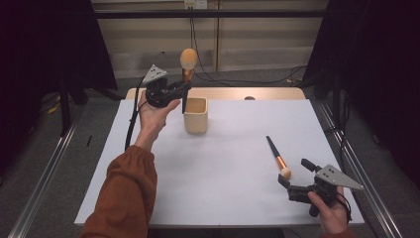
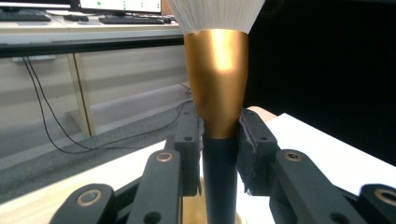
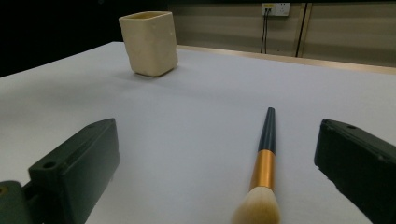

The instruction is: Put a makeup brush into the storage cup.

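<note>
Step in hand: the left gripper holds a large makeup brush upright, bristles up, handle tip just over the cream cup near the far left of the surface.
Left fingers: clamped on the large makeup brush where gold ferrule meets dark handle.
Right gripper: near the front right corner, fingers spread wide, holding nothing.
Second brush: lying flat just ahead of the right gripper.
Next move, likely: lower the handle straight into the cup, then release.
</note>
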{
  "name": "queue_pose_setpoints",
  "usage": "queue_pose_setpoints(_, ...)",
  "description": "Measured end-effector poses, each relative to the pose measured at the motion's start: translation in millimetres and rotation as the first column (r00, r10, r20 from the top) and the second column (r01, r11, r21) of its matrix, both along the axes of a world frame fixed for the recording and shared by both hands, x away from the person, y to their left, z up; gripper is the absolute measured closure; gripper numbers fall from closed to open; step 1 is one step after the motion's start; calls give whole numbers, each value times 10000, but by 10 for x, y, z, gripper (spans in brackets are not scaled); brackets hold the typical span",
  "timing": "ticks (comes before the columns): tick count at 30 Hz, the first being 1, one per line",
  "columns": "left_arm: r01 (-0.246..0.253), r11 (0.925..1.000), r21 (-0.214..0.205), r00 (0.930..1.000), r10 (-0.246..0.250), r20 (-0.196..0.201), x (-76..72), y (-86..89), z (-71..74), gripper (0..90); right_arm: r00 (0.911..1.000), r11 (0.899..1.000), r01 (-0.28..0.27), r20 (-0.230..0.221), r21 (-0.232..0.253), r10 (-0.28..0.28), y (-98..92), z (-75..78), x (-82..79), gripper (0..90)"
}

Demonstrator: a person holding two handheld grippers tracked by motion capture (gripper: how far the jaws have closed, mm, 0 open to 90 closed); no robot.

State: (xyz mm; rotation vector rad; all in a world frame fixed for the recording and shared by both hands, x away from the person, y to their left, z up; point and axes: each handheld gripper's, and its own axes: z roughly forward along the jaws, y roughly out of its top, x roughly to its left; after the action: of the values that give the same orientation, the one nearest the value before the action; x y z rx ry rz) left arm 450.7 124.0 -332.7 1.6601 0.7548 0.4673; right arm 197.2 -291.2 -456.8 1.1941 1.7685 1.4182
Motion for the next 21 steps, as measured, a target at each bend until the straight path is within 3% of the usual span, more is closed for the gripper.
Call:
queue_pose_setpoints(9, 23, 10000, -20, 9997, -22, 234, 162, -136, -4, 721, 10000, 10000, -43, 18, -53, 43, -2, 0, -13, 0)
queue_pose_setpoints(11, -31, 9999, -121, 9999, 32, 116, 203, -149, -43, 721, 10000, 10000, -37, 20, -41, 37, -2, 1, -15, 0)
queue_pose_setpoints(16, -169, 9997, 194, 9998, 167, 149, 274, -161, -165, 721, 10000, 10000, -27, 11, -32, 27, -3, -1, -14, 0)
queue_pose_setpoints(21, -110, 9999, 80, 9999, 110, 7, 298, -182, -221, 721, 10000, 10000, 11, -13, 2, -11, -7, -4, -11, 0)
